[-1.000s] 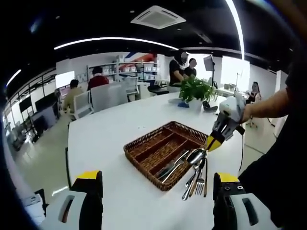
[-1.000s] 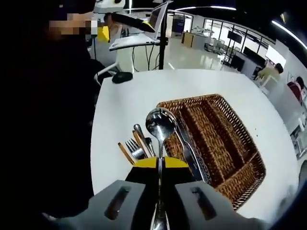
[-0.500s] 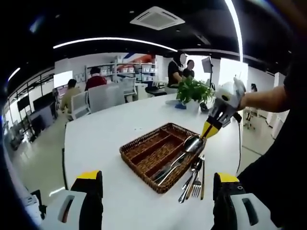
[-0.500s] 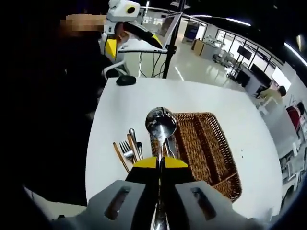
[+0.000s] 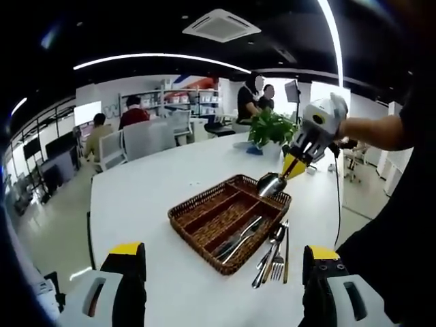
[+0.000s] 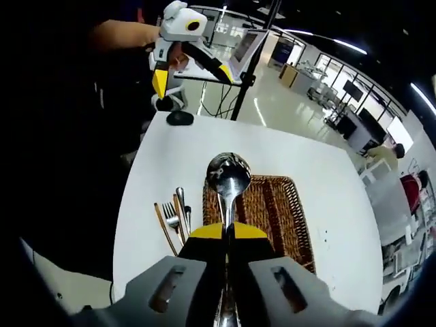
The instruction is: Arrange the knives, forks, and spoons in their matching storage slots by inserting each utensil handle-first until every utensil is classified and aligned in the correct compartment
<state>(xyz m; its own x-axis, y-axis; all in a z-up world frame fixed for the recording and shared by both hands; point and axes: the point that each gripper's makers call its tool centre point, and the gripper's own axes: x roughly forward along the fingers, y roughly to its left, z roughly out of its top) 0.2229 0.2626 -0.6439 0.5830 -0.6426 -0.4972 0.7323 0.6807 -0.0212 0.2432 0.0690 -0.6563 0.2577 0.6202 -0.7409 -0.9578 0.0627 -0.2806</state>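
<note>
Spoon (image 6: 228, 178) bowl-forward, along right gripper (image 6: 227, 233) jaws

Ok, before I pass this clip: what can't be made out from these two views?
- Spoon handle: right gripper view, hidden between the shut jaws of the right gripper.
- Basket near compartments: right gripper view, covered by the gripper and spoon.
- Loose utensils beside the basket: left gripper view, overlapping and too small to count or sort.
- Utensils in the basket: left gripper view, too small to tell knife from fork.
</note>
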